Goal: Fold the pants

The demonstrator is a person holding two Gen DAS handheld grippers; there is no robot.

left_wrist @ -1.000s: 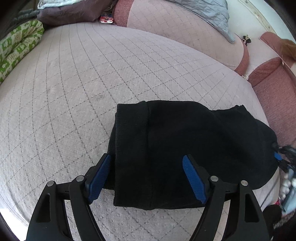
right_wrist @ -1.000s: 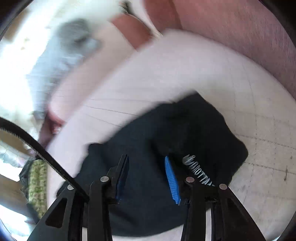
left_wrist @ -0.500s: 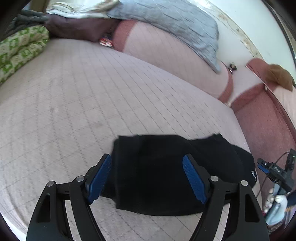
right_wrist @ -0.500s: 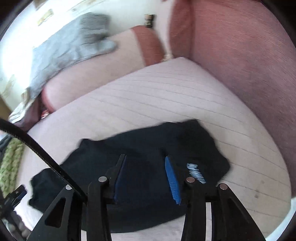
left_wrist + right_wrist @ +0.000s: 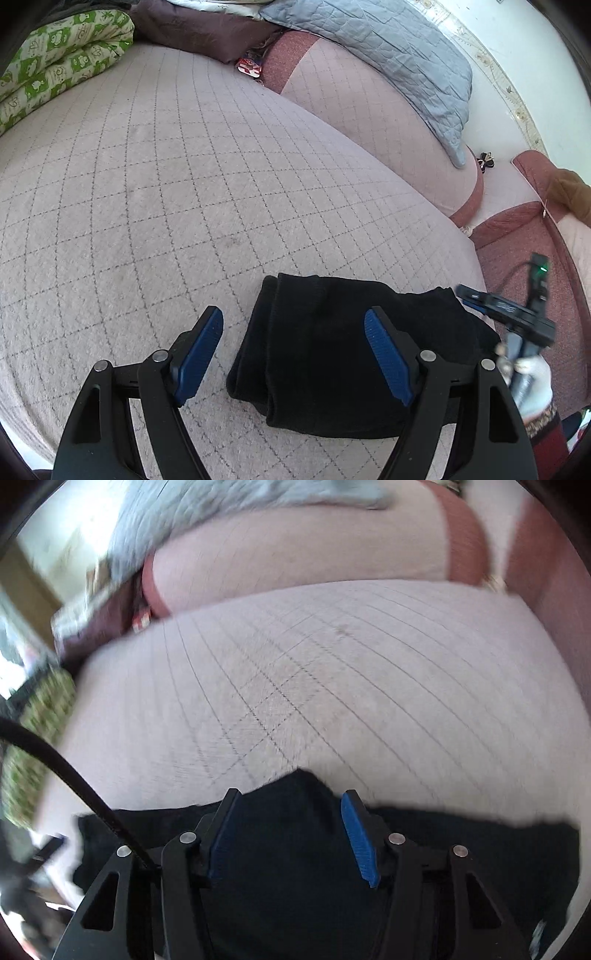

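Pants (image 5: 343,354) are lying as a compact black bundle near the sofa seat (image 5: 184,184) front edge. Left tool (image 5: 293,354) is hovering above them, jaws apart, gripping nothing. Right tool (image 5: 288,834) likewise, apart and empty, suggesting folding is essentially complete.

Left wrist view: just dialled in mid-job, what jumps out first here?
A folded black pants bundle lies on the pale quilted cushion, between the open left gripper fingers. The right gripper hovers at the bundle's right end, open in its own blurred view. A green patterned quilt sits far left, a grey one on the backrest.
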